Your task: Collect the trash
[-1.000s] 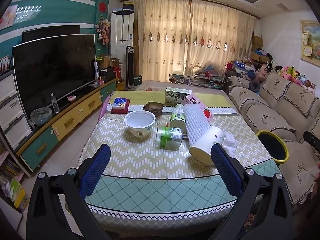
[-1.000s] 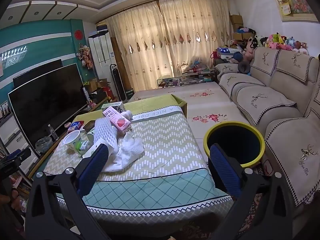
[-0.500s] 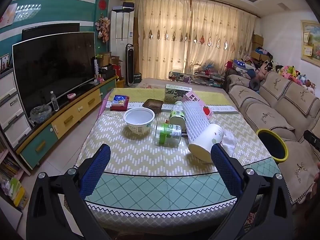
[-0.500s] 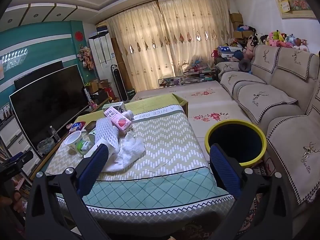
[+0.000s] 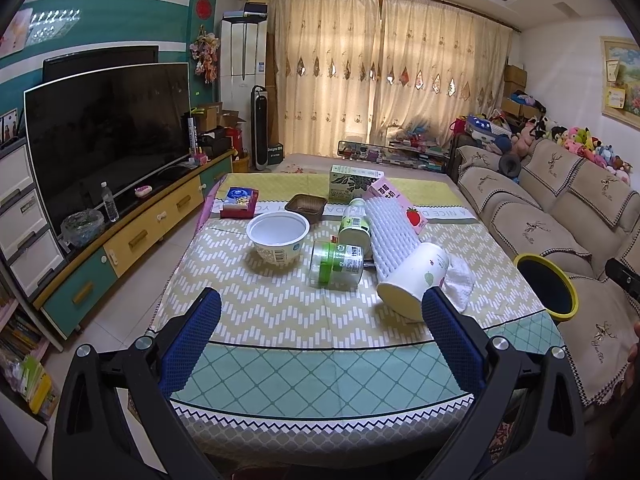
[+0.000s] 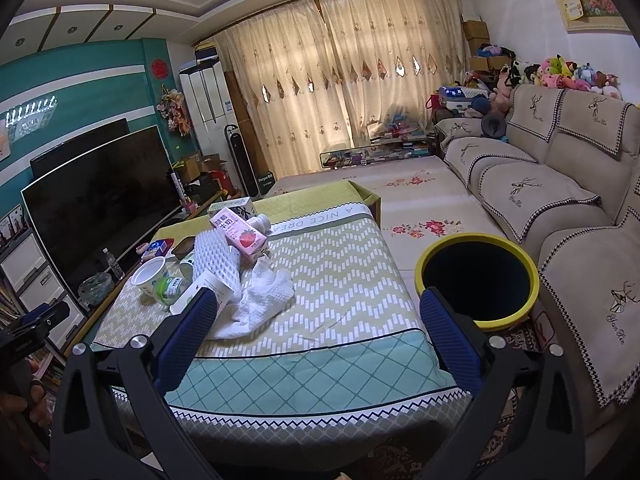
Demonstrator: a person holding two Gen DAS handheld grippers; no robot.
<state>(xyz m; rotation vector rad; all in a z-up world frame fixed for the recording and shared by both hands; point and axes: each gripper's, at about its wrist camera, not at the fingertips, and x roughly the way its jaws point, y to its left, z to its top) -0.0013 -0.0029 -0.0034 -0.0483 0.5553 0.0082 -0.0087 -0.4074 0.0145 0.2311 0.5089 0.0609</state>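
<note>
1. Both tongs, left (image 5: 320, 316) and right (image 6: 316, 316), gaped wide and empty, short of the desk (image 5: 280, 360).
2. Trash, nearest a cup (image 5: 414, 280), lay on the desk; the bin (image 6: 476, 280) stood beside it.
3. Nothing was yet gripped; next probably meant reaching in and closing on the cup.

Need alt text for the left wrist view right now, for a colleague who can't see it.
The open left gripper hovers empty over the near edge of a cloth-covered table. Ahead lie a tipped paper cup, a green-capped jar on its side and an upright white bowl; the yellow-rimmed bin stands right.
</note>
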